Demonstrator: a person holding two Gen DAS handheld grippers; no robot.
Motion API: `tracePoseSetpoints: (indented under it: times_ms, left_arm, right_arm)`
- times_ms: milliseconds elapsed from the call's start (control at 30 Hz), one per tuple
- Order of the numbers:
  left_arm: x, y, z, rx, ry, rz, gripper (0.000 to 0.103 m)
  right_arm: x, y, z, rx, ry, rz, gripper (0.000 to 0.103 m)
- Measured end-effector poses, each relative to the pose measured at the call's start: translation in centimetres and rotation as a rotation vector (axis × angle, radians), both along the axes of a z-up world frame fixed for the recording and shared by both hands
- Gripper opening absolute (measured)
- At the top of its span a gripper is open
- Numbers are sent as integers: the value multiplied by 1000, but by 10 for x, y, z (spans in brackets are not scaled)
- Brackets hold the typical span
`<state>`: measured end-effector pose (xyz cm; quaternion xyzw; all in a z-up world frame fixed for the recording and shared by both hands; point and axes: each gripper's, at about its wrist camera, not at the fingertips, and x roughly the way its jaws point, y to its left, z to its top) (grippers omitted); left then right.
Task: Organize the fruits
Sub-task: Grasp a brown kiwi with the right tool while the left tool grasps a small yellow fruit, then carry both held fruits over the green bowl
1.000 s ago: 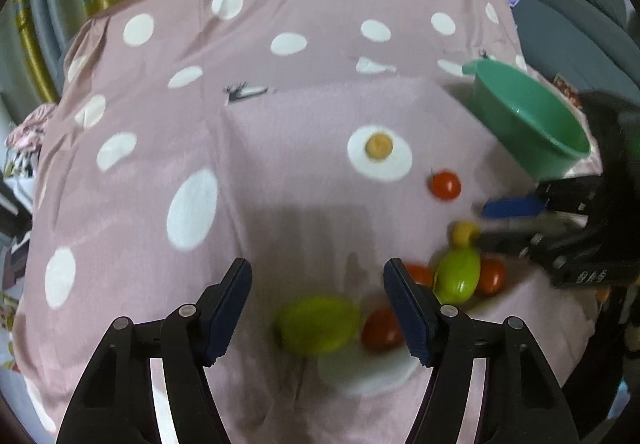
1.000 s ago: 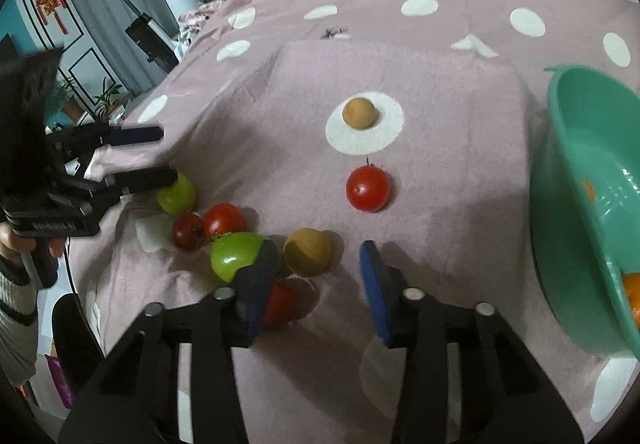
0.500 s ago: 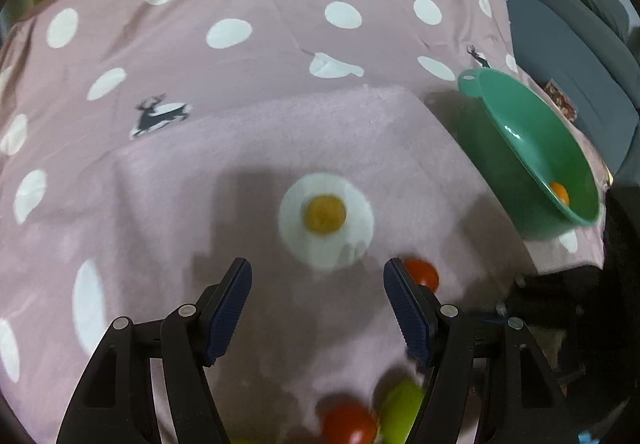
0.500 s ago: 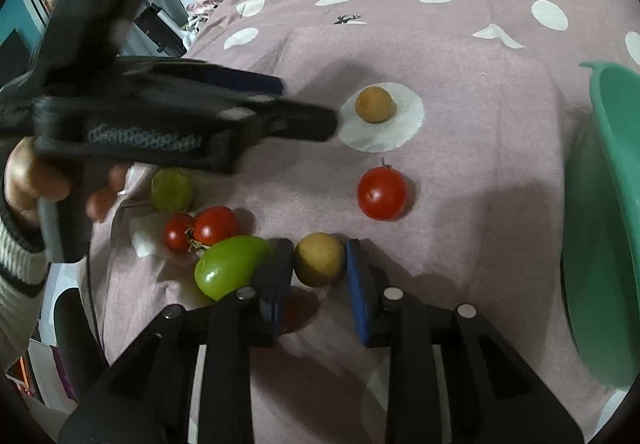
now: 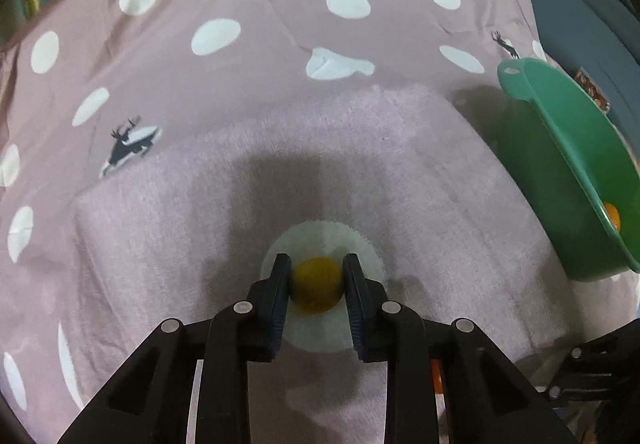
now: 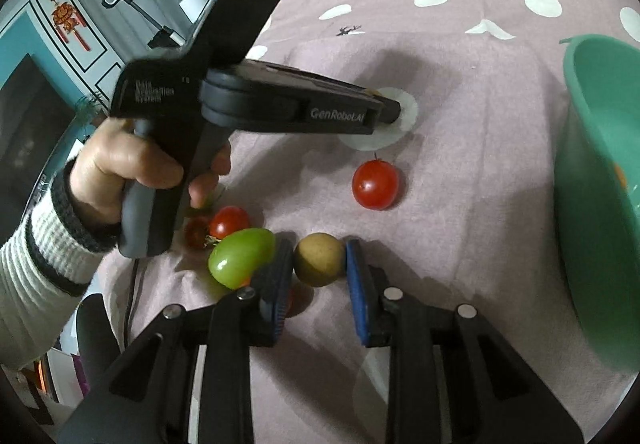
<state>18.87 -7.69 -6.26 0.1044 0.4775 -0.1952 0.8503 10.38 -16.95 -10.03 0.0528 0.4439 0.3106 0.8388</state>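
One orange fruit (image 5: 612, 214) is seen inside the green bowl (image 5: 560, 148) at 3 o'clock. A yellow fruit (image 5: 317, 284) is pinched by the left gripper (image 5: 317, 286); a brown fruit (image 6: 319, 259) is bracketed by the right gripper (image 6: 319, 272), contact uncertain. Several fruits remain on the bedspread (image 6: 460, 164).

Lots half-visible here. The green bowl (image 6: 592, 204) runs off the right edge in the right wrist view, and only a sliver of an orange fruit (image 5: 613, 221) peeks over its rim in the left one. The left gripper (image 6: 394, 112) covers nearly all of the fruit on the white dot, so can't tell from that side how the jaws sit. A red tomato (image 6: 197, 233) is tucked behind the hand (image 6: 132, 164), blurry. Something orange-red under the green fruit (image 6: 242, 260) is too hidden to name.
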Motion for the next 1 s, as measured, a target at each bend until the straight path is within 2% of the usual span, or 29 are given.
tracePoseSetpoints:
  times_ms: [200,367,567,667,1000]
  left_arm:
    - [-46,17,40,-91,-81,-11,26]
    - [-78,31,72,-118,-134,7,26]
    - [-102,25,88,-125,-167,20,26]
    - [-107,18,92,-142,-167,24,26]
    - [-122,-17,104,-130,-199,6,26]
  right_arm:
    - [-16,-12,28,47,-84,-14,28]
    - [-27,-27,46,63,-149,-59,28]
    - [-34,-48,62,77,-210,-111,28]
    - [-39,-60,70,91,-241,-138,28]
    - [-49,-100,85,75,-311,-280,28]
